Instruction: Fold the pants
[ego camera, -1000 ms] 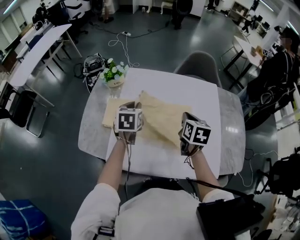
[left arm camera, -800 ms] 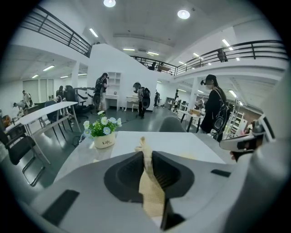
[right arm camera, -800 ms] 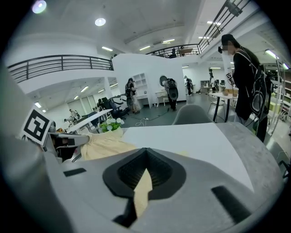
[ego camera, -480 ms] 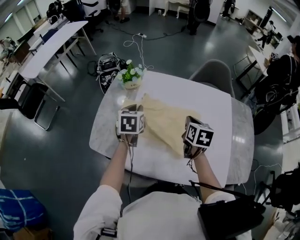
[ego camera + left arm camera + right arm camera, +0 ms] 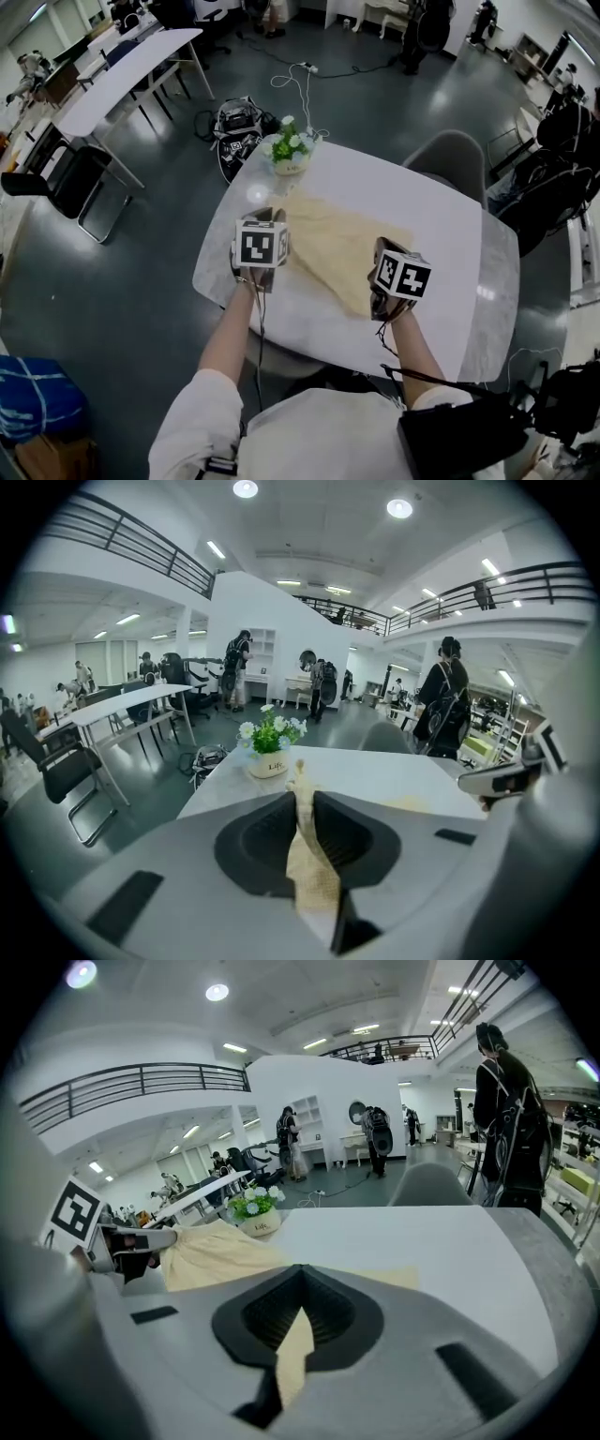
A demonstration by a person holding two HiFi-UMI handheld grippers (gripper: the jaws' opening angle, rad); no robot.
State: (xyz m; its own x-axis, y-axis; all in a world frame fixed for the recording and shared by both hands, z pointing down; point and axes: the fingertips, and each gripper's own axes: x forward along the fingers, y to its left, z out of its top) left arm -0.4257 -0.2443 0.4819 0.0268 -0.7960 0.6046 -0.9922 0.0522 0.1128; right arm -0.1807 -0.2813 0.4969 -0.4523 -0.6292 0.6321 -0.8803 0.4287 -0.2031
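Note:
Cream pants point(image 5: 333, 246) lie partly folded on the white table point(image 5: 441, 225), with one edge lifted. My left gripper point(image 5: 266, 217) is shut on that edge near the table's left side; in the left gripper view a strip of the cloth point(image 5: 306, 841) is pinched between its jaws point(image 5: 302, 794). My right gripper point(image 5: 379, 251) is shut on the same edge further right, near the front; a cloth tip point(image 5: 293, 1349) shows between its jaws point(image 5: 300, 1288). The lifted pants point(image 5: 220, 1251) hang between both grippers.
A small pot of white flowers point(image 5: 290, 150) stands at the table's far left corner, close to the pants. A grey chair point(image 5: 456, 155) is behind the table. Long white desks point(image 5: 122, 75), black chairs and floor cables lie to the left. A person with a backpack point(image 5: 506, 1129) stands at the right.
Both grippers have carried the held edge leftward across the table. The strip of cloth that lay left of the left gripper no longer shows. Both stay shut on the cloth.

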